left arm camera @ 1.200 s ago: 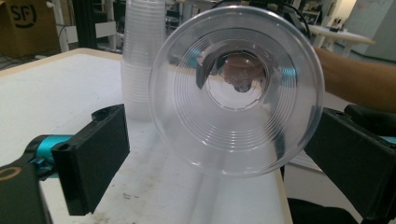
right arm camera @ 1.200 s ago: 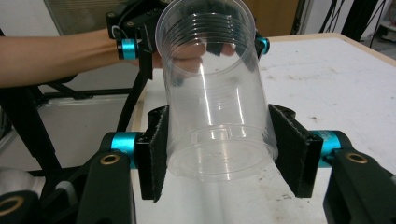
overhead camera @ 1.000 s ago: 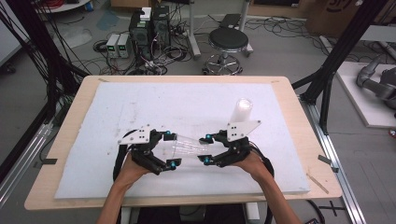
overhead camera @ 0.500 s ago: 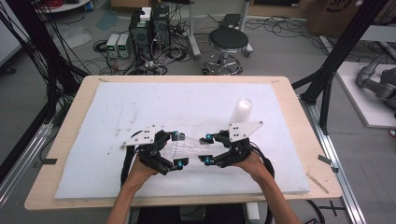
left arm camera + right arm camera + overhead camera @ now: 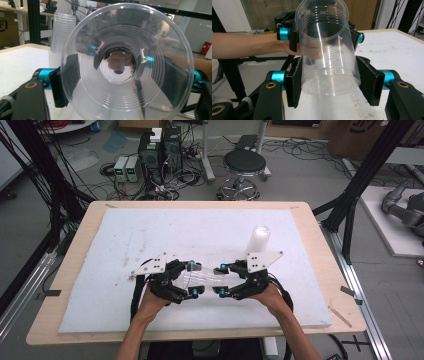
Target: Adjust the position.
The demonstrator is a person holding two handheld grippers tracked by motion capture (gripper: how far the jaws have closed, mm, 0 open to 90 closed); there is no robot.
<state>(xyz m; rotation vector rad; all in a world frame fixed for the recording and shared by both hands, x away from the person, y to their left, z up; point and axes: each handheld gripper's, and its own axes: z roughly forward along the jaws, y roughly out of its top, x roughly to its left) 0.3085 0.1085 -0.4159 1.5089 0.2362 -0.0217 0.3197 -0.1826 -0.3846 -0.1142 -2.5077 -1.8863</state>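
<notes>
A clear plastic cup point(image 5: 202, 276) lies on its side in the air between my two grippers, low over the white foam board point(image 5: 150, 235). My right gripper point(image 5: 221, 280) is shut on its base end, and in the right gripper view the black pads point(image 5: 295, 82) press both sides of the cup point(image 5: 327, 55). My left gripper point(image 5: 192, 279) has just been closing, with the cup's rim end between its jaws. Its pads point(image 5: 293, 37) now touch the rim. In the left gripper view the cup's open mouth point(image 5: 127, 62) faces the camera, between the left gripper's point(image 5: 120, 80) jaws.
An upright stack of clear cups point(image 5: 257, 240) stands on the board just behind the right gripper, also seen as the stack point(image 5: 62, 32). The foam board covers a wooden table point(image 5: 320, 245). A stool point(image 5: 242, 165) and electronics point(image 5: 160, 150) sit on the floor beyond.
The left gripper's jaws have narrowed from wide open onto the cup's rim end, and that hand edged slightly right. The right gripper and the cup stayed where they were.
</notes>
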